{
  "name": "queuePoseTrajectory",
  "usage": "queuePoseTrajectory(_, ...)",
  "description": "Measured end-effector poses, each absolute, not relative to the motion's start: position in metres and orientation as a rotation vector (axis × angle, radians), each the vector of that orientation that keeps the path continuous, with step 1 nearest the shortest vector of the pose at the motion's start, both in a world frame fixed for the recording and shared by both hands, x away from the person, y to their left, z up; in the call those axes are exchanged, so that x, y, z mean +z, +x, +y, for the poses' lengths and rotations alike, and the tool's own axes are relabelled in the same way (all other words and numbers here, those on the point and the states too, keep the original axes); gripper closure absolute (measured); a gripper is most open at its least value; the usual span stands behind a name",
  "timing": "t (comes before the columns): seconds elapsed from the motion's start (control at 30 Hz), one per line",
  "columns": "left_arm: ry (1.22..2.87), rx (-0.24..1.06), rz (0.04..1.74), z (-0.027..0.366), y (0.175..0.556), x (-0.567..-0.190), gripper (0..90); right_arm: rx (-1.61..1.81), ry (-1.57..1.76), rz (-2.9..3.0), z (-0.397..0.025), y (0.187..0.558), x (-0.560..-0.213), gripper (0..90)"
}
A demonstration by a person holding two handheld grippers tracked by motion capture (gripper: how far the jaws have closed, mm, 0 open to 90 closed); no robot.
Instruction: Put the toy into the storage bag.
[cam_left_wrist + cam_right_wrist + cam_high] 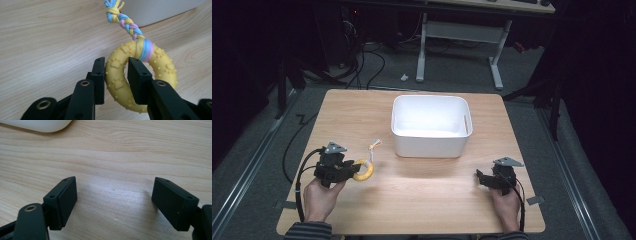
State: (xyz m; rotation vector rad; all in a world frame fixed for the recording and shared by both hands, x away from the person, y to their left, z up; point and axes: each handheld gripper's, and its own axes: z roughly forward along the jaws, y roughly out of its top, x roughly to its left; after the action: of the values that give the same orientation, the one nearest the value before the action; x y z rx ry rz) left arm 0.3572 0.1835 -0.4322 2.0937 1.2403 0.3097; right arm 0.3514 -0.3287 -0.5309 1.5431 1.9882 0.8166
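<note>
On the wooden table, left claw grips the yellow ring (right claw gapes).

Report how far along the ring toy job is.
Done: the left gripper has its jaws closed on the yellow ring toy. In hand: the toy sits near the table, its braided rope trailing toward the white bin. Left: probably carrying it into the bin. The right gripper is open, idle.

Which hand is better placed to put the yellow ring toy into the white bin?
The left. Its tool is already shut on the yellow ring toy, beside the white bin. The right tool is open over bare table.
</note>
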Motion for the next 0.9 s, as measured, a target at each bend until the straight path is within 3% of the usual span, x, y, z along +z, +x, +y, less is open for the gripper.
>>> queuePoseTrajectory(0.9, 2.01, 0.314, 1.184, 0.183, 0.352, -0.379, 68.0, 0.819, 1.541, 1.992, -0.329, 0.351, -0.531, 20.5)
